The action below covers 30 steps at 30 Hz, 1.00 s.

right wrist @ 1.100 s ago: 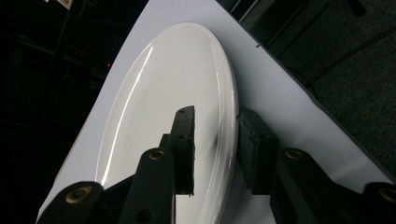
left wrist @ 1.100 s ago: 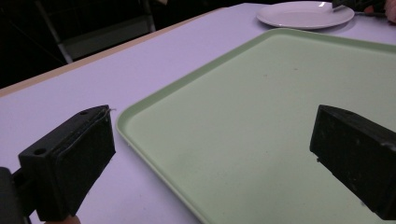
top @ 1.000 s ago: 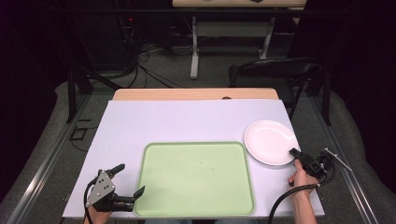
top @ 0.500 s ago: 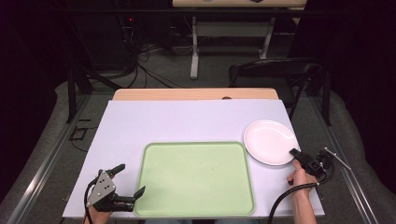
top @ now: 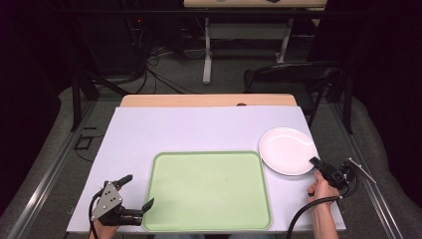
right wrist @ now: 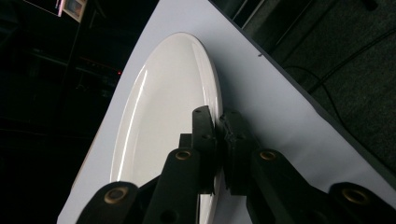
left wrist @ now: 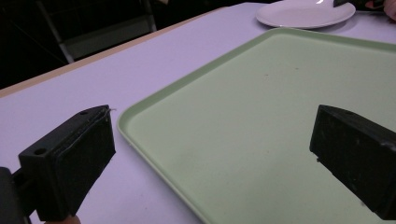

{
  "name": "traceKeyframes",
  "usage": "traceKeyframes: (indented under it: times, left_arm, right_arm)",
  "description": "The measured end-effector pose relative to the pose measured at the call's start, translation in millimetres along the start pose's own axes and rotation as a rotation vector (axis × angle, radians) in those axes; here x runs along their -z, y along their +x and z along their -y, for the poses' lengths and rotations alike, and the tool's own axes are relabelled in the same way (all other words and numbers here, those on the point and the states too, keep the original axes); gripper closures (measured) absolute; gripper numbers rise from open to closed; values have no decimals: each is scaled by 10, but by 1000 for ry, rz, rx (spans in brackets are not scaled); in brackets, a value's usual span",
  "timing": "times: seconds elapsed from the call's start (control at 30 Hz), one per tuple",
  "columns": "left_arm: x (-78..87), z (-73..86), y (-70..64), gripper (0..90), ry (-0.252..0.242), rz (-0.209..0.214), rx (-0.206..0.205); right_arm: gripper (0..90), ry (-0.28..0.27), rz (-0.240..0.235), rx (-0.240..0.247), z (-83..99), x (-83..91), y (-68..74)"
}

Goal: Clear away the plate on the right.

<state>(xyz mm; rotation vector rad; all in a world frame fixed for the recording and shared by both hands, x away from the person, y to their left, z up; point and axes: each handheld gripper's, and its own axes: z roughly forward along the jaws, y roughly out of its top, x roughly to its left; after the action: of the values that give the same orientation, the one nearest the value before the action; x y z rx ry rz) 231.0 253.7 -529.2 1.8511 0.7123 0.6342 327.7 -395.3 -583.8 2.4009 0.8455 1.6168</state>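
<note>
A white plate [top: 287, 149] lies on the lilac table at the right, just beside the pale green tray [top: 209, 191]. My right gripper [top: 315, 161] sits at the plate's near right rim; in the right gripper view its jaws [right wrist: 218, 119] are shut on the rim of the plate [right wrist: 159, 107]. At the tray's near left corner my left gripper [top: 139, 190] is open. In the left gripper view it [left wrist: 215, 158] straddles the edge of the tray [left wrist: 280, 116] with nothing held, and the plate [left wrist: 306, 13] shows far off.
The lilac table top [top: 199, 129] has a wooden strip [top: 209, 100] along its far edge. A black chair [top: 293, 74] and floor cables stand beyond it. The tray holds nothing.
</note>
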Motion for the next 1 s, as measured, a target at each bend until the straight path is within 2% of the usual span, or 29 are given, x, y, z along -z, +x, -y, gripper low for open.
traceKeyframes:
  times: [0.2,0.27,0.3,0.33,0.37,0.43,0.57,0.6,0.67,0.7,0.83,0.97,1.0]
  left_arm:
    - [0,0,0,0,-1,1,-2]
    - [1,0,2,0,-1,1,-2]
    - [1,2,2,0,-1,1,-1]
    - [1,2,2,0,-2,1,2]
    - [4,2,4,0,-3,1,2]
    - [9,0,3,0,-6,-1,0]
    - [13,1,4,0,-7,-1,1]
    - [14,1,5,0,-7,-1,1]
    - [14,0,7,0,-8,-1,1]
    - [15,1,9,0,-8,-1,-1]
    - [14,3,9,0,-6,1,0]
    - [15,4,11,1,-7,0,1]
    - [16,4,11,0,-6,0,2]
  right_arm:
    - [874,-8,-28,6,-18,34,32]
    - [874,-9,-28,25,-26,51,70]
    - [874,-17,-30,53,-36,62,109]
    - [874,-17,-30,53,-36,62,109]
    - [874,-18,-32,78,-43,81,146]
    - [873,-21,-34,81,-47,88,164]
    - [873,-31,-24,133,-60,118,233]
    - [873,-31,-24,133,-60,118,233]
    - [873,-39,-28,173,-71,140,273]
    - [873,-39,-28,173,-71,140,273]
    - [873,-53,-10,222,-88,189,339]
    - [873,-59,-1,247,-94,217,382]
    - [873,-63,8,270,-98,226,395]
